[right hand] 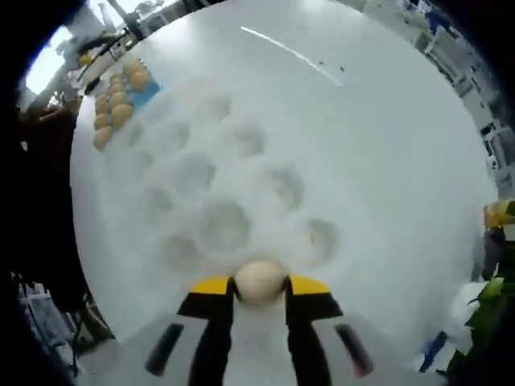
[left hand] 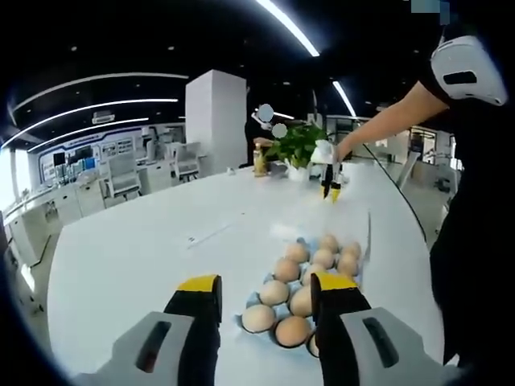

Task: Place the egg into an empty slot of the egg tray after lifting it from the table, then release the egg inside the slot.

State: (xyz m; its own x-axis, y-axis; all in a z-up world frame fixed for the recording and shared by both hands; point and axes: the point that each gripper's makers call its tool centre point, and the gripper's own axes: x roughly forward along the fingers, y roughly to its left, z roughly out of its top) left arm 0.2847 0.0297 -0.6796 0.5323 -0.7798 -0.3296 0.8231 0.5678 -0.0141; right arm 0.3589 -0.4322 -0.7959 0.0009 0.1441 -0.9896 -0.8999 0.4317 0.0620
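over the white tray (right hand: 217,193), in the right gripper view, the egg (right hand: 259,281) sits pinched between the yellow-tipped jaws of the right gripper (right hand: 259,288), one jaw on each side of its middle. it hangs above the near edge of the tray, whose round slots all look empty from here; whether it touches the tray yet i cannot tell. an egg is light, stiff and brittle, and its smooth curved shell slips easily, so a soft hold across the widest part seems right, and it looks to be held about there. the jaws are closed only as far as the egg's width.

in the left gripper view, the left gripper (left hand: 265,291) hovers over the white desk (left hand: 145,249) with its jaws parted and nothing between them. beyond them a blue tray (left hand: 299,241) full of brown eggs (left hand: 286,269) lies on the desk. farther back, a person's hand (left hand: 344,149) holds the right gripper near a plant (left hand: 296,145).
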